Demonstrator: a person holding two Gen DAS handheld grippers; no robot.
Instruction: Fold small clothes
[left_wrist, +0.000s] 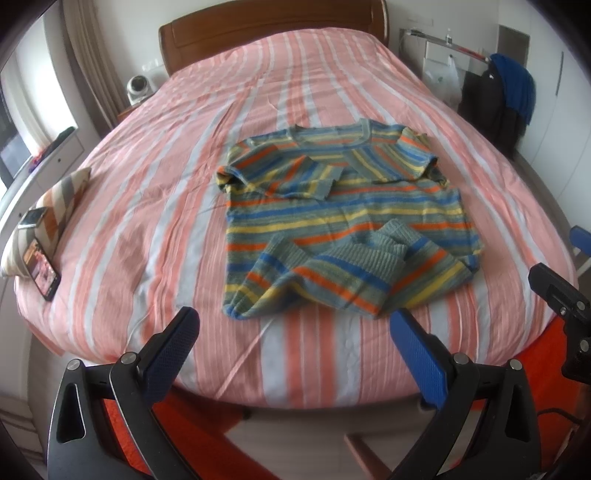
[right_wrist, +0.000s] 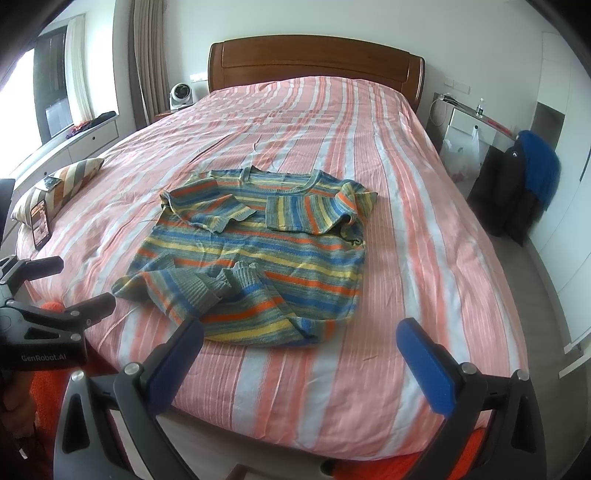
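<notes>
A small knitted sweater (left_wrist: 343, 218) (right_wrist: 258, 254) with blue, orange, yellow and green stripes lies on the bed, collar toward the headboard. Both sleeves are folded in across its chest, and its bottom hem is rumpled and partly turned up. My left gripper (left_wrist: 295, 325) hovers open just in front of the hem, nothing between its fingers. My right gripper (right_wrist: 301, 336) is also open and empty, near the hem's right part above the bed's foot. The left gripper (right_wrist: 55, 288) shows at the left edge of the right wrist view, and the right gripper (left_wrist: 565, 306) at the right edge of the left wrist view.
The bed (left_wrist: 147, 236) (right_wrist: 424, 258) has a pink and white striped cover and a wooden headboard (right_wrist: 314, 62). A striped cushion (left_wrist: 55, 210) with two phones (left_wrist: 42, 269) sits at the left edge. A chair with dark and blue clothes (right_wrist: 524, 184) stands to the right.
</notes>
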